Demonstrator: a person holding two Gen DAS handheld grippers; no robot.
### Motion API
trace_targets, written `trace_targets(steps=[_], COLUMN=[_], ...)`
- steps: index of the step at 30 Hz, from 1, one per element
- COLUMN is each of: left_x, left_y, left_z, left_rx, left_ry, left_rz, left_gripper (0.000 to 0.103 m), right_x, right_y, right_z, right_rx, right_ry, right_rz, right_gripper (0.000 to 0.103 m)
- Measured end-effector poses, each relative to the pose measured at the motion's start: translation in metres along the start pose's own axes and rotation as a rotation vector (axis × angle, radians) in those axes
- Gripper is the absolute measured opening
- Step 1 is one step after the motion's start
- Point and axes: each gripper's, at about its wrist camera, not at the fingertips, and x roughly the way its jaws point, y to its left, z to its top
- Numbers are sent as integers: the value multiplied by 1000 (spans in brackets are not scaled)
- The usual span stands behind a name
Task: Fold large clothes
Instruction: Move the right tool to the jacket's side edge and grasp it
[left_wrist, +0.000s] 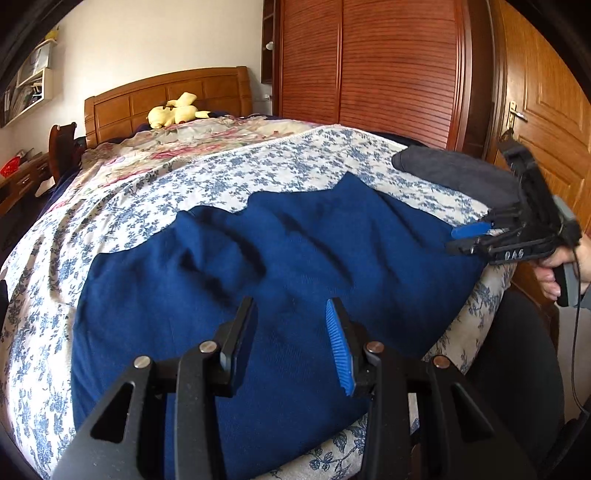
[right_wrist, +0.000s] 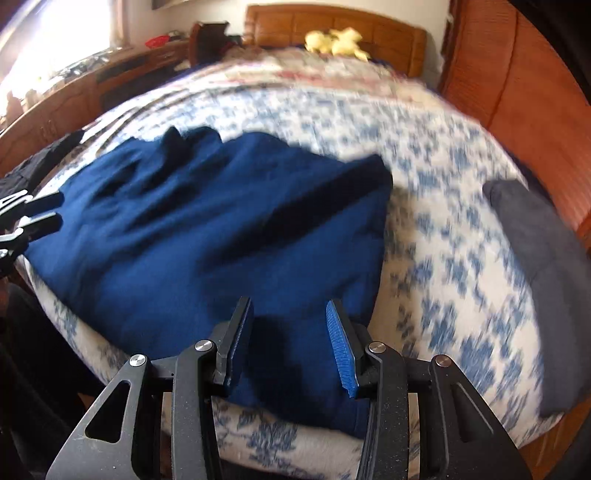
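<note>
Both grippers, left gripper (left_wrist: 291, 339) and right gripper (right_wrist: 290, 339), are hovering with jaws wide and empty over a soft, limp blue garment (left_wrist: 258, 277), likely best pinched at its near hem.

yellow plush toy (left_wrist: 176, 110) by wooden headboard (left_wrist: 162, 96); floral bedspread (left_wrist: 258, 162); wardrobe (left_wrist: 369, 62).

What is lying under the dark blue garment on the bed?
The blue garment lies on the floral bedsheet, which shows all around it. Whatever lies directly beneath the garment is covered and cannot be seen.
</note>
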Motion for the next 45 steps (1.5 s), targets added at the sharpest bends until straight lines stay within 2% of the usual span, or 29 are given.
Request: trace_targets(steps=[3,12,15,18,23,26,31,35,41,42,43,45], left_x=[3,12,17,20,24,26,27,28,29,29,29,28], left_y=[-1,-6,-7,-7,-6,-7,-7,-8,-8,-8,-8,-8], left_z=[-1,-6,-8,-10,-11,-12,-12,-13,-13,-12,-12,-12], left_rx=[-6,7,12,11,11,11,11,13,13,13,12,11], left_ry=[11,38,55,60,71,80,81,83,84,84,82,76], left_rz=[-2,-9,-8,-6,-4,-3,-3,-3,-2,-3,-2,0], left_gripper=[37,37,37,37,37,37,37,37,37,37,37,37], right_x=[10,-9,-19,-26,-31,-27,-9,-1,0,0,0,-2], right_y=[-2,0,-5,-9,-11,-15,-27,-30,-25,-24,-23,-21], right_z=[-11,-2,-4,-8,-12,-14,-22,-25,-25,-25,-26,-25], right_rx=[9,5,28,63,54,56,115,167,159,157,155,154], right_ry=[-20,-28,-47,-45,-51,-35,19,40,32,30,27,27], right_rz=[4,-25,-23,5,-33,-65,-49,-29,-31,-22,13,51], right_gripper=[41,42,49,49,52,59,69,69,69,62,48,37])
